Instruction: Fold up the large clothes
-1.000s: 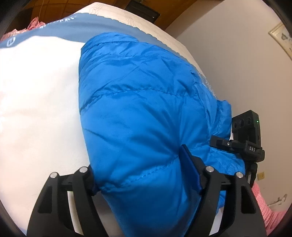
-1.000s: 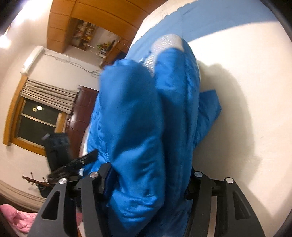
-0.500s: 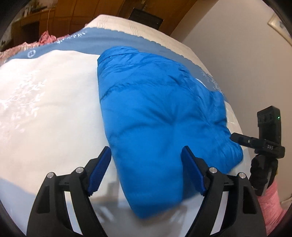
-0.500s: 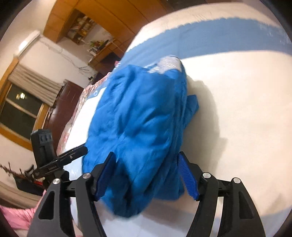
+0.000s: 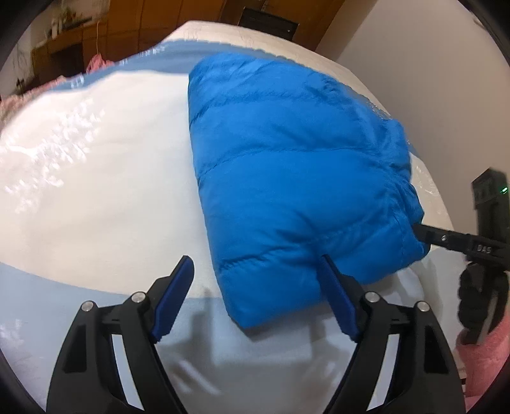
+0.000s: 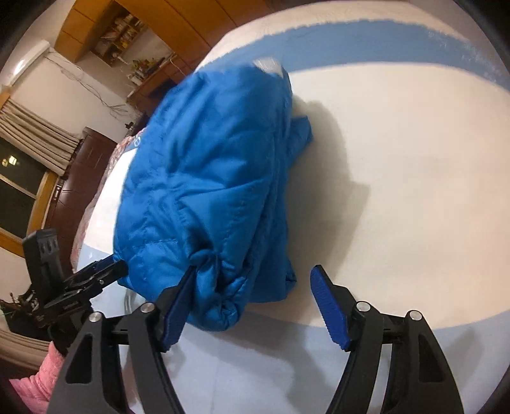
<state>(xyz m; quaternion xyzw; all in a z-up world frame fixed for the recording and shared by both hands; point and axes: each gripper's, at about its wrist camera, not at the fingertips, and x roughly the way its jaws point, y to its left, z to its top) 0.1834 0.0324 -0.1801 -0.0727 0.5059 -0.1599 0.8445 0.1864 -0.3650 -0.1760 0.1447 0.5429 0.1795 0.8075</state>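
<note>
A bright blue puffer jacket lies folded in a thick bundle on the white bedspread. My left gripper hovers open over the jacket's near corner, and its blue pads press on nothing. In the right wrist view the same jacket fills the middle, with its layered edge facing me. My right gripper stands open at the near end; a bunched bit of fabric rests against its left pad, while the right pad is free. Each gripper shows at the edge of the other view: right gripper, left gripper.
The bedspread has a pale blue border along the far and near sides. A pink sleeve shows behind the right gripper. Wooden cabinets, a curtained window and a plain wall surround the bed.
Both grippers held the jacket's edge between their pads a second ago. They have let go and drawn back and up, and the jacket now lies folded on the bed.
</note>
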